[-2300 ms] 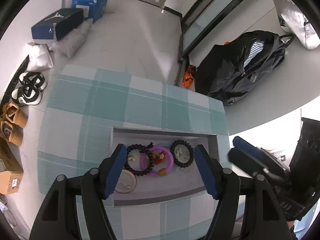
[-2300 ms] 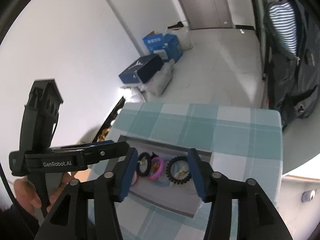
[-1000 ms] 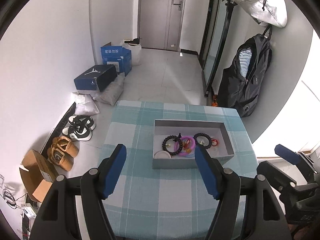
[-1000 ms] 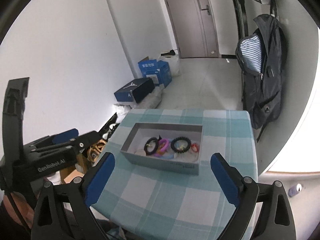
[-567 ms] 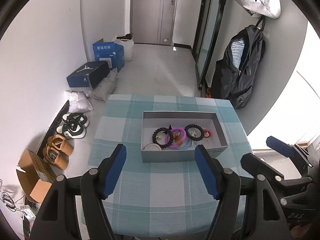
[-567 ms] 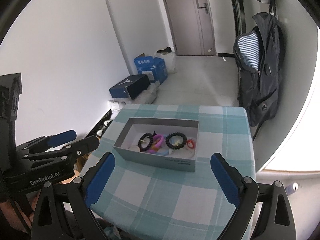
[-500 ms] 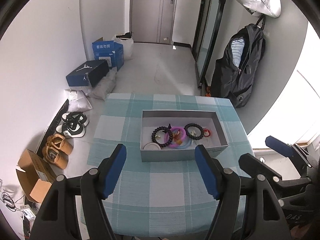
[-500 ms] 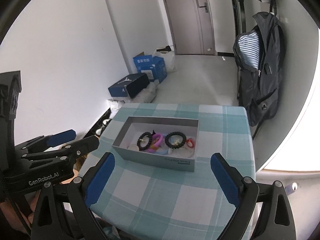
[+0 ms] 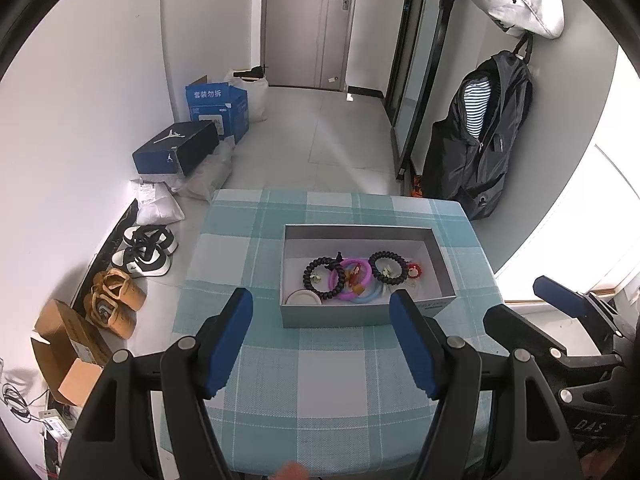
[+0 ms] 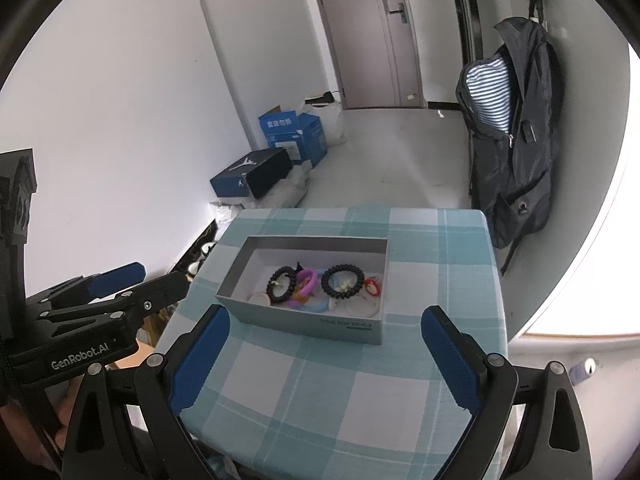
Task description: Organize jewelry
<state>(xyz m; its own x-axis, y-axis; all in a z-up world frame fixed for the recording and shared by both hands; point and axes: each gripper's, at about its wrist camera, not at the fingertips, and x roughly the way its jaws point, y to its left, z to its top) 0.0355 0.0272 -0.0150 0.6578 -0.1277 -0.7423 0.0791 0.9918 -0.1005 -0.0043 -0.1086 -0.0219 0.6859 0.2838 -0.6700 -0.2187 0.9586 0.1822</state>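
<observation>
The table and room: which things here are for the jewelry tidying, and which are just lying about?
For the job: grey box, black bead bracelet, pink ring, black coil band, red charm.

Lying about: backpack, shoebox, sneakers.

Ahead of each open claw, left claw (image 9: 321,322) and right claw (image 10: 324,340), bare desk (image 9: 320,380) lies; only the box (image 9: 352,318) front wall blocks the way.

Small trinkets inside black bracelet (image 9: 323,279) and spiral hair tie (image 9: 387,267) too small to identify.
</observation>
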